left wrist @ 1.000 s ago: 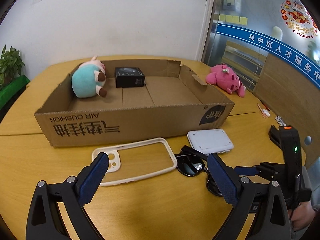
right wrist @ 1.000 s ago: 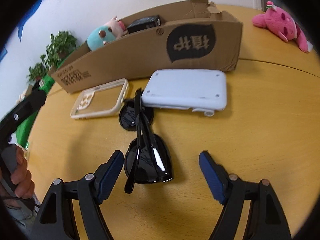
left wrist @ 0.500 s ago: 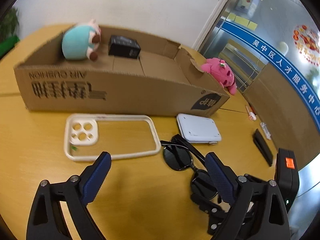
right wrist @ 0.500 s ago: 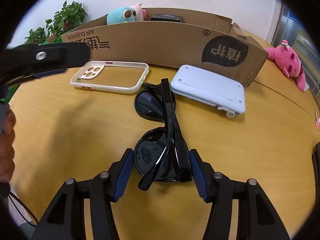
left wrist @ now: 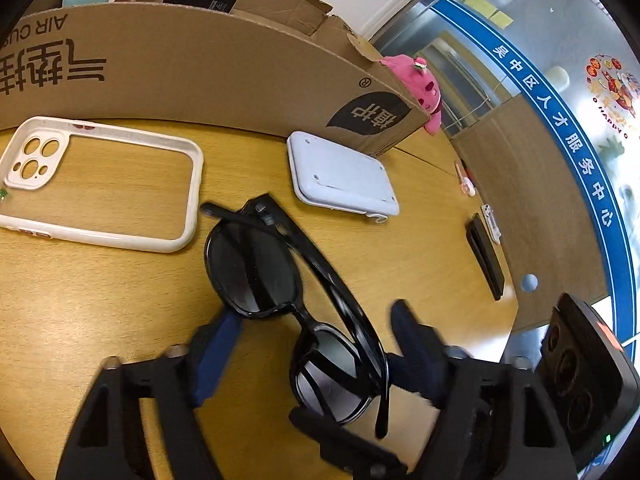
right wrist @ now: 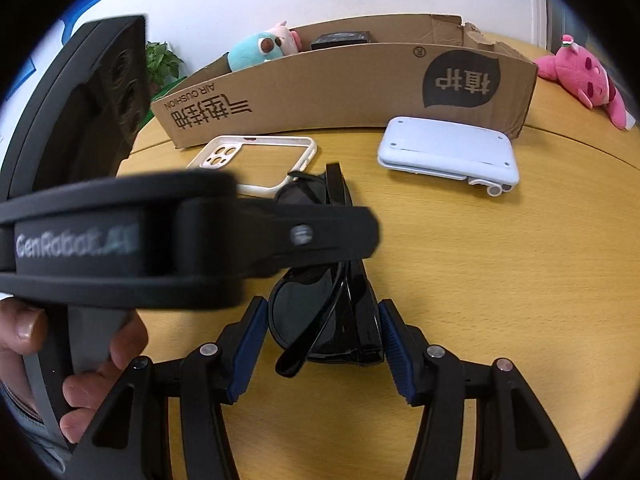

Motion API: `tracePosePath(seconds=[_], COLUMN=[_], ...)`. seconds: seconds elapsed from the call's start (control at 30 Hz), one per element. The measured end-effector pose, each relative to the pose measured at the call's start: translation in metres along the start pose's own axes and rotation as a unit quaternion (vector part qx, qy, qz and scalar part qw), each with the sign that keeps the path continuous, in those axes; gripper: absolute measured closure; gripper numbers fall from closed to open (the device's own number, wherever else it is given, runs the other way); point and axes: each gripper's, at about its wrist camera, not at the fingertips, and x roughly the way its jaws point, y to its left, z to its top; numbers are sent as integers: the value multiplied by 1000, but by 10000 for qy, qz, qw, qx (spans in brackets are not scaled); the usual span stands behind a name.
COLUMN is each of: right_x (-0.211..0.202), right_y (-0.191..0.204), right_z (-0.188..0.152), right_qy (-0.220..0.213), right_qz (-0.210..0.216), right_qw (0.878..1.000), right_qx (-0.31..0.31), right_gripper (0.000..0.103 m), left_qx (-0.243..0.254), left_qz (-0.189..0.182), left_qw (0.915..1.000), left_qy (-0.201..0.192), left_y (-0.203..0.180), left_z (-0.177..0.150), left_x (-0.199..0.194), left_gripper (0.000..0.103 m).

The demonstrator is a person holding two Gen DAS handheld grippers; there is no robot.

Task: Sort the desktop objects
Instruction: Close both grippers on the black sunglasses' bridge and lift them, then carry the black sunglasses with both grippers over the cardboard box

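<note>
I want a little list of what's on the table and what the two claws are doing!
held: sunglasses
right claw: pads pressing the folded sunglasses
left claw: closing around the sunglasses
on table: phone case, white device, pink plush
in cardboard box: teal plush, black box

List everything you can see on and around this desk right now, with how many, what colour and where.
sunglasses: one, black, folded, on the table between both tongs
phone case: one, white, flat before the box
flat device: one, pale blue-white, by the box's corner
cardboard box: one, brown, behind these
plush toy: one, teal, inside the box
small box: one, black, inside the box
plush toy: one, pink, on the table beside the box
table: one, yellow wood
left tongs: closing around the sunglasses
right tongs: pads against the sunglasses
hand: gripping the left tool
</note>
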Motion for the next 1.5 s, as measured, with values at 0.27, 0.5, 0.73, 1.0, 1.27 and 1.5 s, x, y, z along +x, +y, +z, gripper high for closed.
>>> tracePosePath(seconds=[0.27,0.5,0.73,1.0,1.27,1.5], right_x=[-2,-16,-47,-80,-89,-88], right_y=[18,29,29,22,16,16], right_z=[-4,4,29,80,131,164], right_qy=[-123,-454,-821,-1351,-1757,-1956], right_qz=[-173,-256,-391,-387,-409,-457], right_qw=[9992,9974,9947,9896,9834,9791], right_qx=[-328,-503,-479,-309,-213,-326], right_gripper=[49,49,49,49,49,49], left_qx=[8,211,571,957,1158,1243], left_qz=[-280,-422,-540,-678,-714,-704], left_qw=[9995,9989,9967,9927,9898,9888], left_qy=[149,-25,-183,-290,-415,-438], left_y=[4,-5,-29,-62,-80,-83], left_z=[-5,8,41,104,156,194], left_x=[0,-17,-38,-61,-80,-87], left_gripper=[62,63,63,64,64,64])
